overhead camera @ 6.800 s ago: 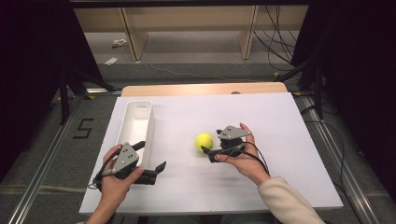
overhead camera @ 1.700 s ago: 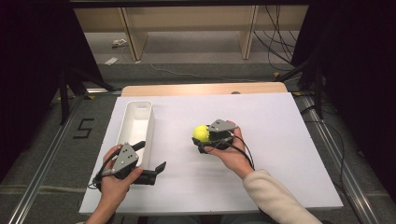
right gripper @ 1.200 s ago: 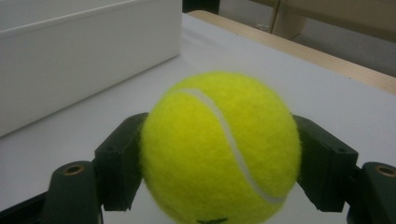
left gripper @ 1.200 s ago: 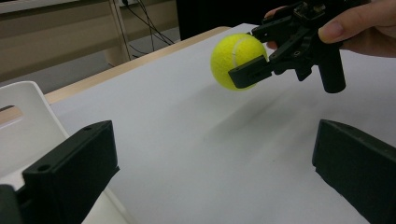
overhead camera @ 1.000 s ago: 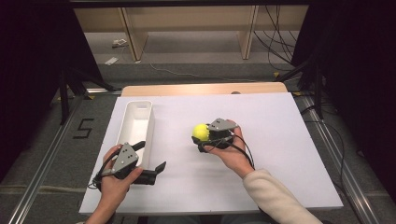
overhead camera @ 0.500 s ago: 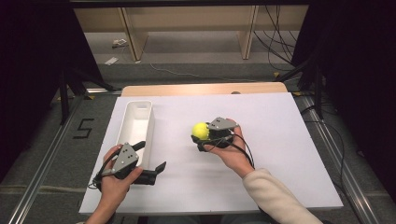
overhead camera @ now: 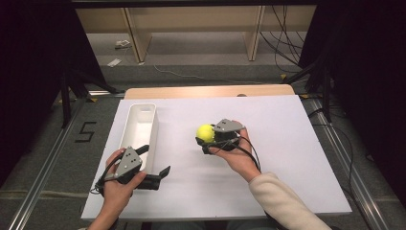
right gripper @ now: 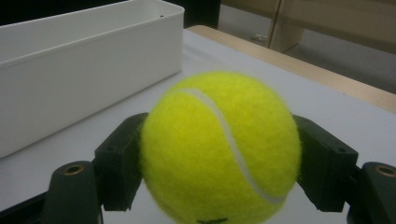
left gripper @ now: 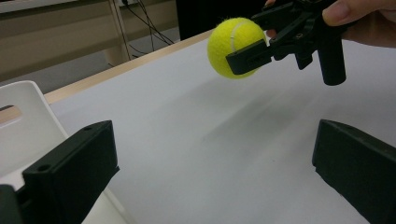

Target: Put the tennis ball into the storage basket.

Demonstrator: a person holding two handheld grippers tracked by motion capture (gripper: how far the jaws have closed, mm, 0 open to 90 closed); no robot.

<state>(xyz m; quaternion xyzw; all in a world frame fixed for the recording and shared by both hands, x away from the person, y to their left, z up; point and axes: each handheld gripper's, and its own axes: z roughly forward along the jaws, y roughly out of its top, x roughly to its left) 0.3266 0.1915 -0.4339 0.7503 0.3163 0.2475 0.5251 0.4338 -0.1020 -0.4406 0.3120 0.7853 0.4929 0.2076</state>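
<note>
Forearms come in from the bottom of the high view, yours, each hand wrapped round a hand-held gripper. At the lower left of that frame your left hand-held gripper (overhead camera: 151, 165) rests low over the white tabletop (overhead camera: 287, 163), its jaws spread wide apart with nothing between them; in the left gripper view the two black jaws stand at the bottom corners with bare white surface in the gap. Just beside that gripper, touching or nearly touching its near end, lies the long white bin (overhead camera: 139, 129), which runs up and away along the left part of the tabletop; you see its corner at the lower left of the left gripper view (left gripper: 23, 121) and its long wall across the upper left of the right gripper view (right gripper: 84, 70).

Farther in, near the middle of the high view, your right hand-held gripper (overhead camera: 205, 139) has its jaws closed onto the yellow tennis ball (overhead camera: 205, 132), one jaw pressed on each side. The right gripper view shows the ball (right gripper: 219, 149) squeezed between the two pads. In the left gripper view the ball (left gripper: 233, 46) hangs clear above the tabletop, at the upper middle of the frame.

Beyond the tabletop's far wooden edge (overhead camera: 206, 91) lies grey floor with cables and pale shelving legs
</note>
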